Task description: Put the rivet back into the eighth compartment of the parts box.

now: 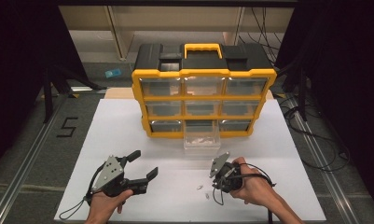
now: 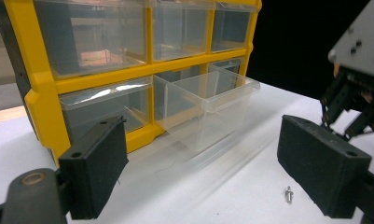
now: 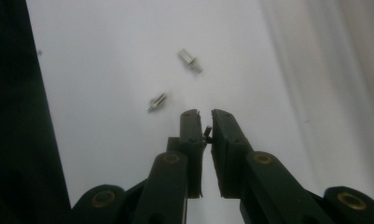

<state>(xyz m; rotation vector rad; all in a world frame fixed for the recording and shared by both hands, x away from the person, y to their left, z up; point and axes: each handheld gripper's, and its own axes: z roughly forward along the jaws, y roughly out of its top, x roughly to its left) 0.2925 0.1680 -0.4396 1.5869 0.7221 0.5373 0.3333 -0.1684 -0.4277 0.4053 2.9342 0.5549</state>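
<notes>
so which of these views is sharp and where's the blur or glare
High view: evenly lit on the white table, dark at both sides. Left gripper view: glare streaks on the clear drawers of the yellow organiser, near jaws soft. Right gripper view: dim and soft, with the two loose screws blurred and a small screw pinched in the right gripper.

The yellow organizer [image 1: 204, 100] and its pulled-out clear drawer [image 1: 202, 141] blocked your way forward. Bare white table [image 1: 175, 196] lay between your grippers, save two small screws [image 1: 203, 192].
</notes>
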